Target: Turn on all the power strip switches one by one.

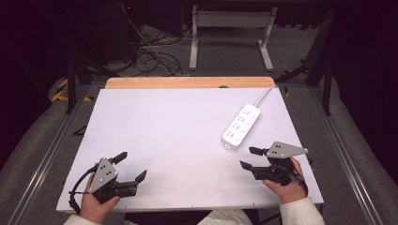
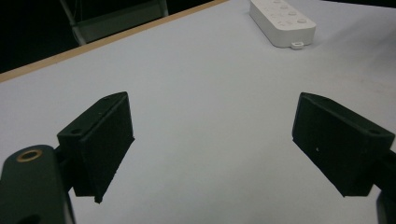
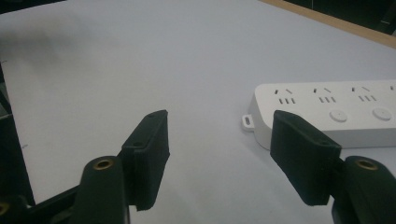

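Power strip [image 1: 241,126], white, flat on table [image 1: 164,140]; right tool [image 1: 249,158] just beside it, released; left tool [image 1: 131,165] well apart, released.

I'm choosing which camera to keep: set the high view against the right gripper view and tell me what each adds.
High view alone: both hands, the left gripper and right gripper side by side with open jaws and nothing between them, the strip's cord running off the far edge, and the floor cables beyond. Right gripper view alone: a close look at the power strip's sockets, round buttons and end tab, just past its right jaw. Both: the white table and the power strip.
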Available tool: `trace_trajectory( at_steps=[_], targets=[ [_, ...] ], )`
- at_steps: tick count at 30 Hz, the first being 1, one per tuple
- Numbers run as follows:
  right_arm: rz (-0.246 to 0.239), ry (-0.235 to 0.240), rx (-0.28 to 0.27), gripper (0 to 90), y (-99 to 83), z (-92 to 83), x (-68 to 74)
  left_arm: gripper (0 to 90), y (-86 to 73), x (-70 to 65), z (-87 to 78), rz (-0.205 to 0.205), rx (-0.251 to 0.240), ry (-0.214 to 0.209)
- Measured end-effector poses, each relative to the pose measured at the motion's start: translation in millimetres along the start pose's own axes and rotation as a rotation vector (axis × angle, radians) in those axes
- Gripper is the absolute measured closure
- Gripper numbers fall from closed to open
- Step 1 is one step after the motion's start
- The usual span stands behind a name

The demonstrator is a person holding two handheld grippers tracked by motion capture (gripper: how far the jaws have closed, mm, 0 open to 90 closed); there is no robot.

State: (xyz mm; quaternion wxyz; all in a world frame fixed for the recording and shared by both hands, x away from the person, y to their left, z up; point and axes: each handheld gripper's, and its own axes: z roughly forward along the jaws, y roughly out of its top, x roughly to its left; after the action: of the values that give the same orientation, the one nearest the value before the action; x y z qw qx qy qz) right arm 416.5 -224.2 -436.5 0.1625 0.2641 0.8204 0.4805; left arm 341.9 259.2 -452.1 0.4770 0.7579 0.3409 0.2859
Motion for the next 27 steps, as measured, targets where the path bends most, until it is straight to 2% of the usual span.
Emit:
trace_trajectory(
  at_steps=[6,15,19,22,24,27],
  targets=[
    [0.005,0.019,0.013,40.5,11.4,2.9,-6.2,13.0,-0.2,0.1,0.0,0.001,0.001,0.0],
    [0.009,-0.013,0.016,40.6,24.9,2.7,-11.6,13.1,-0.3,0.1,-0.2,0.003,0.001,0.003],
    [0.032,-0.014,0.019,43.1,28.6,2.7,-15.6,13.1,-0.4,0.1,0.1,0.002,0.001,0.005],
    [0.037,-0.021,0.007,49.7,29.8,1.5,-17.8,13.1,-0.4,0.0,0.0,0.003,0.001,0.005],
    [0.054,0.009,0.01,53.8,30.6,1.9,-20.8,13.2,-0.4,0.1,0.1,0.004,0.003,0.006],
    [0.073,0.018,0.014,61.8,31.3,3.0,-23.7,13.3,-0.4,0.0,0.1,0.003,0.003,0.006]
  ],
)
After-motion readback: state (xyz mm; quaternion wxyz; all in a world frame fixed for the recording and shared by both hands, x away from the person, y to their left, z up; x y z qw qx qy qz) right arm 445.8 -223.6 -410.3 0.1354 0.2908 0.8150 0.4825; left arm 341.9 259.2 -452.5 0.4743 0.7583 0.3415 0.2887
